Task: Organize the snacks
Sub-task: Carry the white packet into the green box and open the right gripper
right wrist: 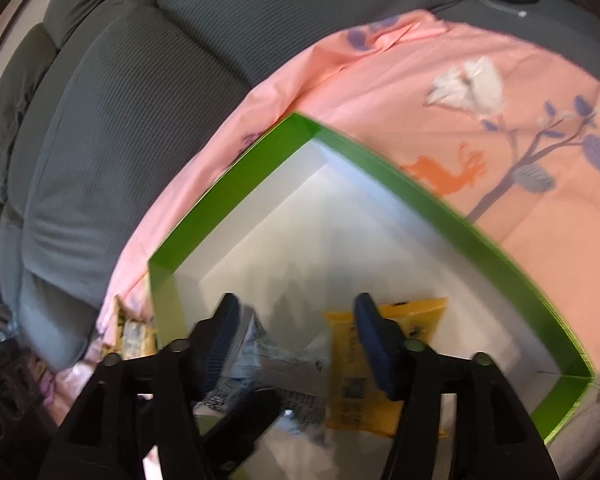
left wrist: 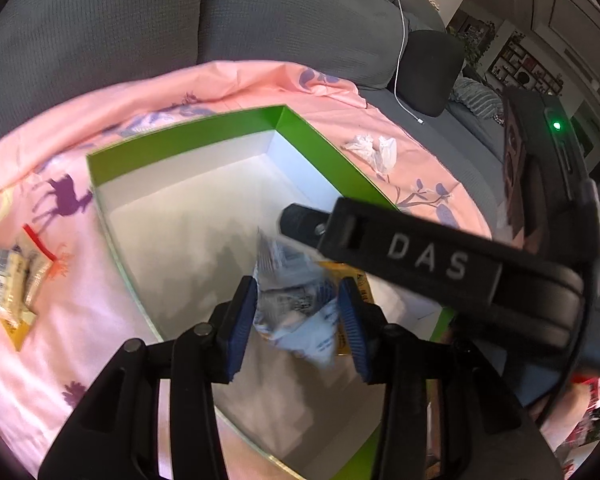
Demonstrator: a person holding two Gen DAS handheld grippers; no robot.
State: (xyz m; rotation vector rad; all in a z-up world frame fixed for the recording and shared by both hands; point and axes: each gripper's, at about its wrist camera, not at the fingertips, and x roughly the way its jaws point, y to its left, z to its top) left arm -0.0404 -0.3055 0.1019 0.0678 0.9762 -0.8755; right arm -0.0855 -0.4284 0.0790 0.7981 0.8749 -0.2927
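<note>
Grey ribbed sofa cushions [left wrist: 260, 20] back a pink printed cloth [left wrist: 60, 360] spread over the seat, patterned with purple deer and blue-leaved trees. On that cloth sits a shallow green-sided cardboard box [left wrist: 180, 140] with a white interior, open at the top.

Seen from the left wrist, the left gripper [left wrist: 298, 320] hangs over the near part of the box with its blue-padded fingers [left wrist: 242, 320] pressed against a crumpled silver-and-blue snack packet [left wrist: 296, 304], which is pinched between them above the box floor. Behind that packet a yellow snack packet [right wrist: 360, 380] shows partly; from the right wrist it lies flat on the white floor near the box's near right corner.

The right gripper [right wrist: 300, 344] stands over the same spot, its jaws apart and pressing on nothing, with the yellow packet beneath its right finger and the silver packet below its left one. In the left view the right gripper's black body, lettered DAS, crosses above the box's right wall.

Outside the box, to its left, a small heap of yellow and white snack packets [left wrist: 8, 284] lies on the cloth. Beyond the far right wall rests a crumpled white wrapper [left wrist: 374, 148]. A white charging cable [left wrist: 400, 52] trails down the sofa.
</note>
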